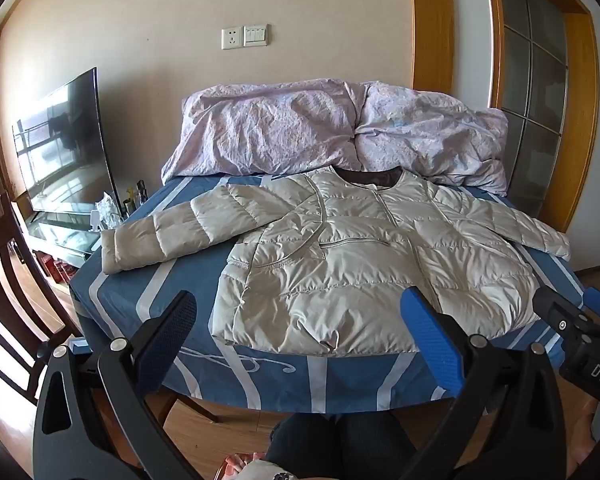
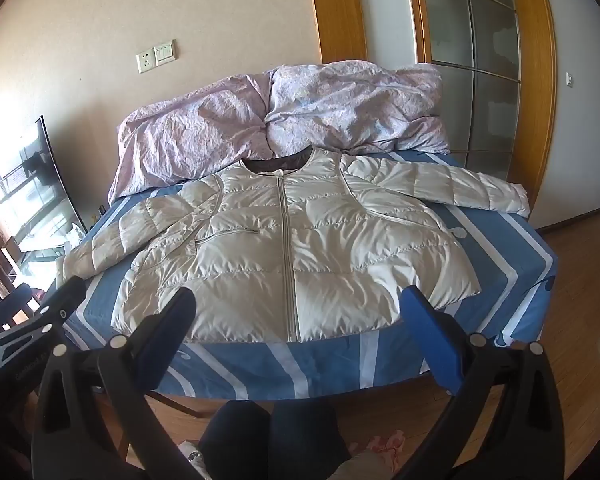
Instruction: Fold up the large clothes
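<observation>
A cream quilted down jacket (image 1: 352,248) lies flat and zipped on the blue striped bed (image 1: 284,380), sleeves spread out to both sides; it also shows in the right wrist view (image 2: 300,256). My left gripper (image 1: 300,336) is open and empty, held just in front of the jacket's hem. My right gripper (image 2: 300,332) is open and empty, also in front of the hem. The right gripper shows at the right edge of the left wrist view (image 1: 576,320); the left gripper shows at the left edge of the right wrist view (image 2: 56,308).
A rumpled pink duvet (image 1: 340,132) is piled at the head of the bed against the wall. A television (image 1: 64,144) stands on a glass stand at left, with a dark wooden chair (image 1: 4,300) nearer. A wood-framed glass door (image 2: 472,72) is at right. The person's knees (image 1: 340,440) are below.
</observation>
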A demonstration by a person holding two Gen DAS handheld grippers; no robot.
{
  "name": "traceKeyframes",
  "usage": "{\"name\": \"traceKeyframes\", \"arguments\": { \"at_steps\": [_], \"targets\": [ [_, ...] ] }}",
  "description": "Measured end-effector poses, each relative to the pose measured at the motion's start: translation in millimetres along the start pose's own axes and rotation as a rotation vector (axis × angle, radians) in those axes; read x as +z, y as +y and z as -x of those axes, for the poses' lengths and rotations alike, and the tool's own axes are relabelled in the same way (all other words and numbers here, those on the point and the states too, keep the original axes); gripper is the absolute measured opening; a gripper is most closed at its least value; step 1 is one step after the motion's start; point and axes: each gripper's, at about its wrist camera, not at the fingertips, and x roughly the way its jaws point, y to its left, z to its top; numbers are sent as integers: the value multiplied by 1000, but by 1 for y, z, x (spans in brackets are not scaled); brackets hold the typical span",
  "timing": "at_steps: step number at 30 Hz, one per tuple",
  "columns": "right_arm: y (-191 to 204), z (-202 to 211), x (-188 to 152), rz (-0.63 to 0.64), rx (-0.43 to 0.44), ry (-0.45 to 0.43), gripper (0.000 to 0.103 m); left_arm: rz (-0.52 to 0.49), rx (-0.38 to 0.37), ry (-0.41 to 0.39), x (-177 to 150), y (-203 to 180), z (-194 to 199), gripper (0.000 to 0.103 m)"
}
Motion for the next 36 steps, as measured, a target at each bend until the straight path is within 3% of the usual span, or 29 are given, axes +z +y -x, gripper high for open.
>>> {"name": "traceKeyframes", "arguments": {
  "at_steps": [36],
  "targets": [
    [1,2,1,-2,4,-3,101,2,-1,1,0,0,0,102]
  ]
}}
